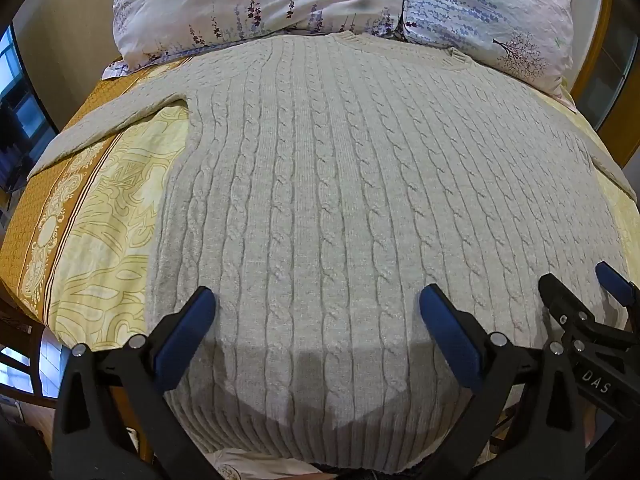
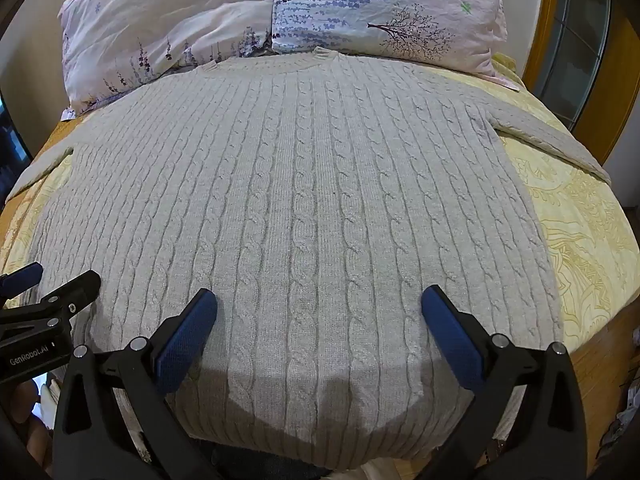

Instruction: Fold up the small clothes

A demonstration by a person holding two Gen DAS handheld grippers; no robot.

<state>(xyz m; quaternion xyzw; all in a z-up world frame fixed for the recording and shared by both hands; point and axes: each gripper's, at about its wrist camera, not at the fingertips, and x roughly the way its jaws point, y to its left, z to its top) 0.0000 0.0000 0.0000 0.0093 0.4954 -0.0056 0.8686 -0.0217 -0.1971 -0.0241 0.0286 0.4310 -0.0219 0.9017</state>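
i've got both tools hanging over the near hem of the cream cable-knit sweater (image 1: 340, 184), which lies flat and face-up on the yellow patterned bedspread (image 1: 112, 216). my left gripper (image 1: 316, 316) and right gripper (image 2: 318, 316) are each spread as wide as they go, nothing between the pads. my worry: the knit is thick and stretchy, so a shallow pinch could catch only the top layer and drag the body askew, and the two tools sit close enough to knock together. the sweater's long axis runs away from me, collar (image 2: 320, 56) touching the floral pillows (image 2: 180, 20), hem nearest me, sleeves (image 1: 108, 120) splayed out to both sides.
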